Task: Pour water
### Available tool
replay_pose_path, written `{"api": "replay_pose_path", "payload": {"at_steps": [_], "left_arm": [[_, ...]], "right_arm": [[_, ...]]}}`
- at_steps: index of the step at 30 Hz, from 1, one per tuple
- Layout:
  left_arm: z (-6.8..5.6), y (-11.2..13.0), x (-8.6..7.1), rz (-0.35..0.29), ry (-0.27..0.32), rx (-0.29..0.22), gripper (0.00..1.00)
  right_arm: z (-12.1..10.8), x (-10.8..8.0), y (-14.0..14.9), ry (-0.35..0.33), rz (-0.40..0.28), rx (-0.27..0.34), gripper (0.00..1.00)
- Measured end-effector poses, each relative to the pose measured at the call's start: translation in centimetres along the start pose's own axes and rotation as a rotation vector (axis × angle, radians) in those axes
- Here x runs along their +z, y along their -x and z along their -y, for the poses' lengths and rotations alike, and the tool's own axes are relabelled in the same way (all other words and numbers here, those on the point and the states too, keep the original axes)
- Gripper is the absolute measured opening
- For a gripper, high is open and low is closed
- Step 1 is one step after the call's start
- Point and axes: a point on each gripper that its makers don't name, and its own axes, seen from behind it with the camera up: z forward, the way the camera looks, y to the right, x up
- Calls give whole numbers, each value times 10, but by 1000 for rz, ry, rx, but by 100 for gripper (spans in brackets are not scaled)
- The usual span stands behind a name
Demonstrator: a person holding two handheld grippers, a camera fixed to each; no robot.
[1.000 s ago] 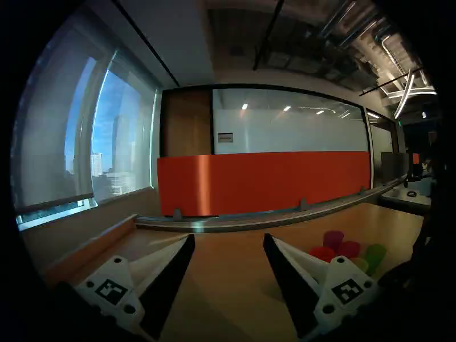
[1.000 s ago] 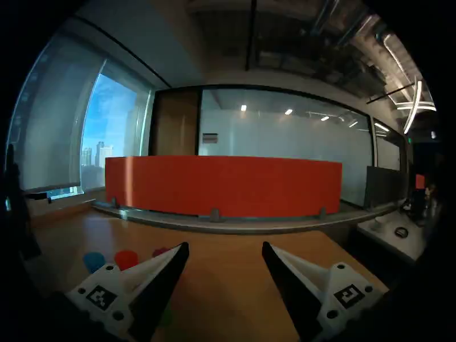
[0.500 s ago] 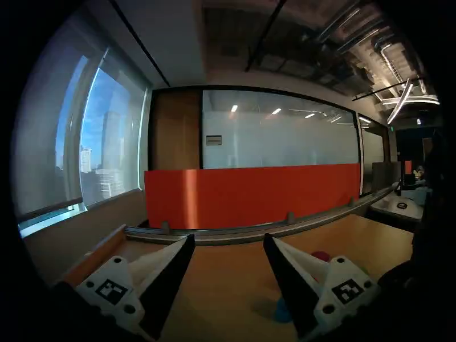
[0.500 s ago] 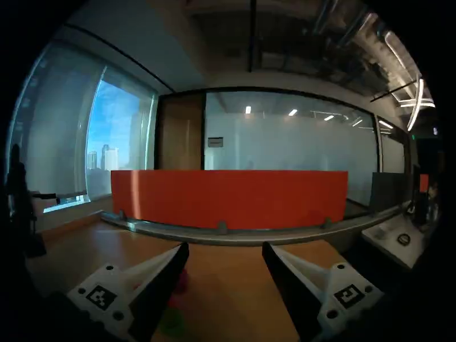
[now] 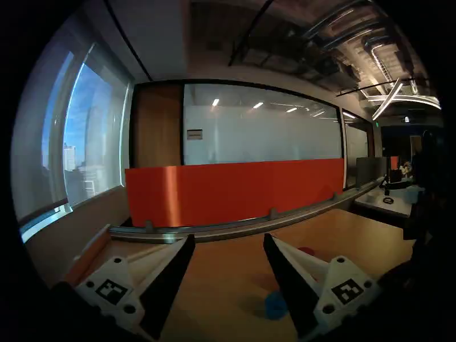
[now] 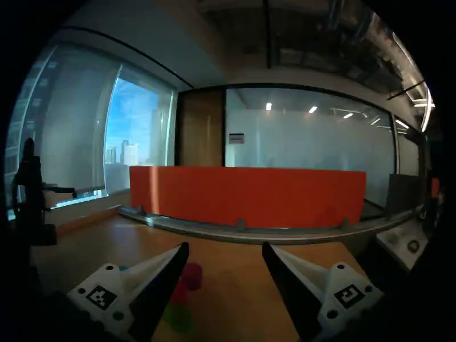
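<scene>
Left gripper view | blue cup [image 5: 275, 306] part-hidden behind left gripper [image 5: 228, 238] | jaws apart

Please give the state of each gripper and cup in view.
left gripper: open, empty.
right gripper: open, empty.
blue cup: on the table, not held.
magenta cup: on the table, not held.
red cup: on the table, not held.
green cup: on the table, not held.

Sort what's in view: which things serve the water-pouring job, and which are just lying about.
Job, likely: left gripper, right gripper, blue cup, magenta cup, green cup.
Just there: orange partition, window, black stand.
</scene>
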Motion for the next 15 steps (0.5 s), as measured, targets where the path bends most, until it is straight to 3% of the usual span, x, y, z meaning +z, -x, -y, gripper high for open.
{"api": "replay_pose_path", "payload": {"at_steps": [5, 15], "left_arm": [[-14, -1, 2, 3, 78, -5, 89], [-26, -5, 2, -2, 179, -12, 89]], "right_arm": [[13, 1, 0, -86, 2, 4, 99], [47, -3, -17, -270, -13, 21, 99]]}}
